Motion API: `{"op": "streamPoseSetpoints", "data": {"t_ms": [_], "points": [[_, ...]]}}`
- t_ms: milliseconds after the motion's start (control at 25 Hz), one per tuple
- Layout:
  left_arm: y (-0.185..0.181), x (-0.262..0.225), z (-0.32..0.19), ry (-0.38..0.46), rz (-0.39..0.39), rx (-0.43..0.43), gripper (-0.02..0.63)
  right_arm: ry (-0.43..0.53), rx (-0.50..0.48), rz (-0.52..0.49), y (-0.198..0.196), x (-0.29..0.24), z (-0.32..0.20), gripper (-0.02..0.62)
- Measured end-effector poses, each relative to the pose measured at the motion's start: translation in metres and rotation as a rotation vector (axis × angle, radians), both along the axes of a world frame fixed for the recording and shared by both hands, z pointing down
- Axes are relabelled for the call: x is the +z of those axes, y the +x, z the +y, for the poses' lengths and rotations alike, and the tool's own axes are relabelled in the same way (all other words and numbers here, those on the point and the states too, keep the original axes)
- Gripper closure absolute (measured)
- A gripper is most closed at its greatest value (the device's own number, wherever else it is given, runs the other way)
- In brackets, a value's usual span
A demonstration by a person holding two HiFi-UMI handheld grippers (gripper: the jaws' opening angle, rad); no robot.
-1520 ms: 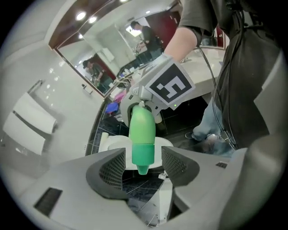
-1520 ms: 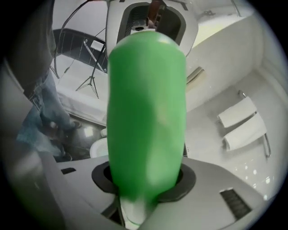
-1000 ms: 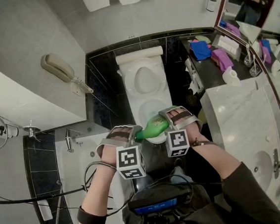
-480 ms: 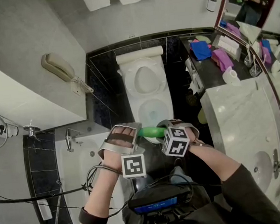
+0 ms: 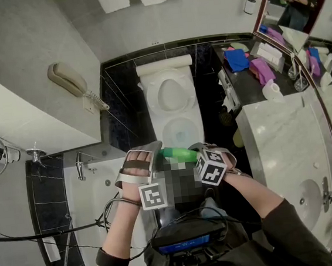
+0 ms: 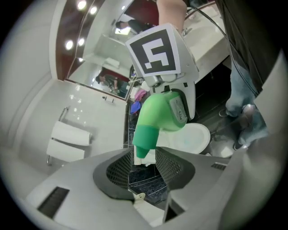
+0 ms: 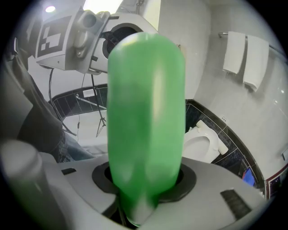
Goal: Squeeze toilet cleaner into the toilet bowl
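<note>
A green toilet cleaner bottle (image 5: 179, 154) lies roughly level in front of the white toilet bowl (image 5: 167, 129), whose lid is up. My right gripper (image 5: 199, 152) is shut on the bottle's body (image 7: 146, 121), which fills the right gripper view. My left gripper (image 5: 155, 154) is at the bottle's angled green cap (image 6: 145, 140). In the left gripper view the cap's tip sits between the mesh pads (image 6: 118, 167) with a gap on each side. Those jaws have just been opening. The bowl (image 6: 198, 139) shows behind the bottle.
A marble vanity counter (image 5: 285, 140) with a sink basin (image 5: 311, 197) runs along the right. A dark shelf (image 5: 249, 85) holds blue and pink cloths and a paper roll (image 5: 273, 90). A wall phone (image 5: 69, 80) and a bathtub (image 5: 101, 189) are at the left.
The right gripper has rolled, so the bottle now shows as a slim level bar instead of a wide body. The left gripper has risen a little toward the toilet and tilted.
</note>
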State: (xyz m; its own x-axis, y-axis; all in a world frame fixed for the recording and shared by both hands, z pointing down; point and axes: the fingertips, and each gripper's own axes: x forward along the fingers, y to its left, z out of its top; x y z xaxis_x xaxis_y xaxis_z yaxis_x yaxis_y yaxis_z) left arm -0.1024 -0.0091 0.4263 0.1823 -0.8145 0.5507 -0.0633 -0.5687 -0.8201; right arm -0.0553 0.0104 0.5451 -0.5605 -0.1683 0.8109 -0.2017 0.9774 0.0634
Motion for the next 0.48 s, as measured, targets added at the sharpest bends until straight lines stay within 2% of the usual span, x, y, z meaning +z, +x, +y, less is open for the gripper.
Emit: {"op": "streamPoseSetpoints", "data": {"t_ms": [120, 400, 440, 480], "points": [[-0.012, 0.001, -0.004, 0.005, 0.093, -0.064, 0.439, -0.021, 0.056, -0.029, 0.008, 0.002, -0.004, 0.407], [-0.032, 0.023, -0.004, -0.054, 0.382, -0.207, 0.442, -0.026, 0.226, -0.125, 0.028, -0.008, -0.025, 0.404], [-0.034, 0.023, -0.004, -0.056, 0.442, -0.235, 0.453, -0.022, 0.248, -0.137, 0.032, -0.009, -0.028, 0.403], [-0.035, 0.022, -0.004, -0.056, 0.512, -0.269, 0.497, -0.02, 0.271, -0.15, 0.035, -0.009, -0.031, 0.403]]}}
